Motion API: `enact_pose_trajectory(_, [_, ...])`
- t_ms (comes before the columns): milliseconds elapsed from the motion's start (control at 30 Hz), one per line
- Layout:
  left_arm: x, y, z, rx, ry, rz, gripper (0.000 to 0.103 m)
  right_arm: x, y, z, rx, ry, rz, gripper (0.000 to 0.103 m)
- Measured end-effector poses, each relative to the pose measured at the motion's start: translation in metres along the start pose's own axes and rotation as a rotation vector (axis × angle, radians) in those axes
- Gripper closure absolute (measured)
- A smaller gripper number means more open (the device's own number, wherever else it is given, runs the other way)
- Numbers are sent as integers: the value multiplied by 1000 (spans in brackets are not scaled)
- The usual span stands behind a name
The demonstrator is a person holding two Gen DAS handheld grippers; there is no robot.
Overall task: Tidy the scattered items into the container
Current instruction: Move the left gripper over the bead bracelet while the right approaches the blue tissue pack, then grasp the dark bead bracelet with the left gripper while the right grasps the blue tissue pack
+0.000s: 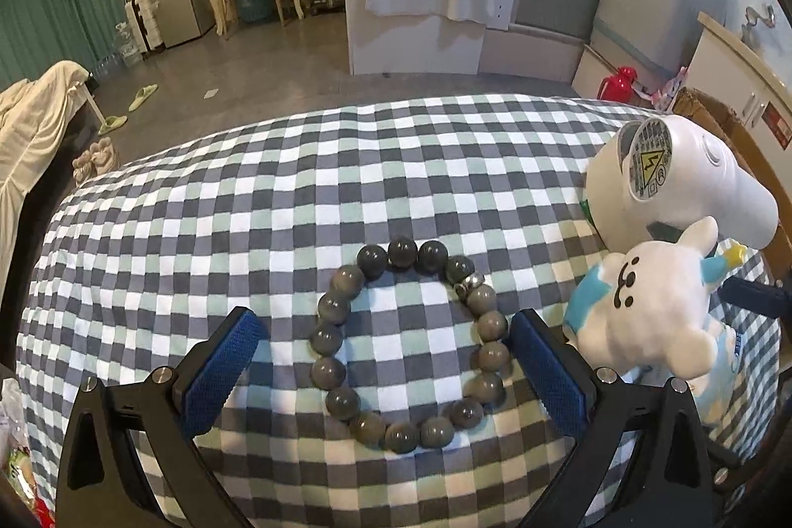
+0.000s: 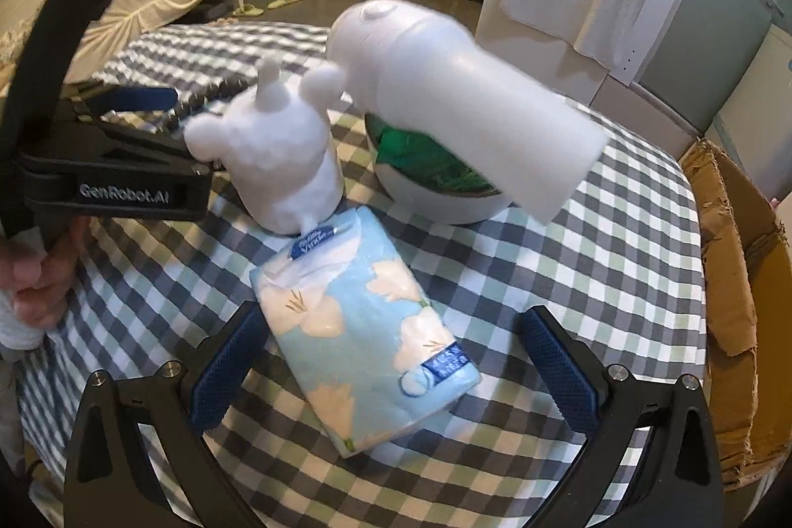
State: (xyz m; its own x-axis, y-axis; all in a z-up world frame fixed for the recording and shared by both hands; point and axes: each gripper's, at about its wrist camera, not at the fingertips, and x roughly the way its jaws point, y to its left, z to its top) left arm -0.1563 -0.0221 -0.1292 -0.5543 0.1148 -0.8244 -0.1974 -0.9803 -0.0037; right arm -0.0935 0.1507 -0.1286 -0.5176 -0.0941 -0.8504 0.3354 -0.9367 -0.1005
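A bracelet of dark grey beads [image 1: 327,372] lies flat on the checked cloth [image 1: 346,191]. My left gripper [image 1: 386,325] is open, with one blue pad on each side of the ring. My right gripper [image 2: 393,317] is open too, straddling a light blue flowered tissue pack [image 2: 361,330] that lies on the cloth. A white plush toy [image 2: 282,162] stands just beyond the pack. A white hair dryer [image 2: 460,97] rests on a green and white round object [image 2: 435,176]. The cardboard box [image 2: 732,280] is at the right edge.
A person's hand [image 2: 34,275] holds the black housing [image 2: 123,186] of the left tool at the left of the right wrist view. The plush toy [image 1: 638,305] and the hair dryer [image 1: 683,176] stand close to the right of the bracelet. The table's far edge drops to a grey floor.
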Motion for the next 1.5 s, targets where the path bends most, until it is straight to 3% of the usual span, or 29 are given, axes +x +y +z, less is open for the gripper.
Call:
enact_pose_trajectory(167, [0,-3,-2,1,-23,9,0,-1,2,-1,-1,-19,-7,1])
enact_pose_trajectory(267, [-3,-7,-6,11,-39,1,10,-2,6,-2,-8,-29,-8,4])
enact_pose_trajectory(333, [-6,-9,-8,21,-46,-6,20,-5,9,-4,-13,-42,4,17])
enact_pose_trajectory(400, [-11,-12,-9,34,-53,-18,46,-7,13,-6,-27,-53,12,29])
enact_pose_trajectory(433, [-13,-13,-9,38,-54,-24,53,-8,15,-6,-33,-58,16,34])
enact_pose_trajectory(467, [-14,-14,-9,39,-51,-33,65,-9,16,-7,-37,-62,18,35])
enact_pose_trajectory(567, [-15,-12,-8,26,-45,-56,80,-11,15,-9,-27,-74,30,40])
enact_pose_trajectory(1100, [-29,0,-7,-21,-67,-71,80,-26,13,-10,31,-129,96,44])
enact_pose_trajectory(1133, [-32,1,-6,-23,-74,-72,82,-27,13,-9,33,-134,93,44])
enact_pose_trajectory(1167, [-35,1,-5,-25,-82,-71,92,-29,13,-9,36,-139,93,44])
enact_pose_trajectory(1500, [-54,-2,0,-25,-118,-72,92,-49,9,-10,67,-196,89,44])
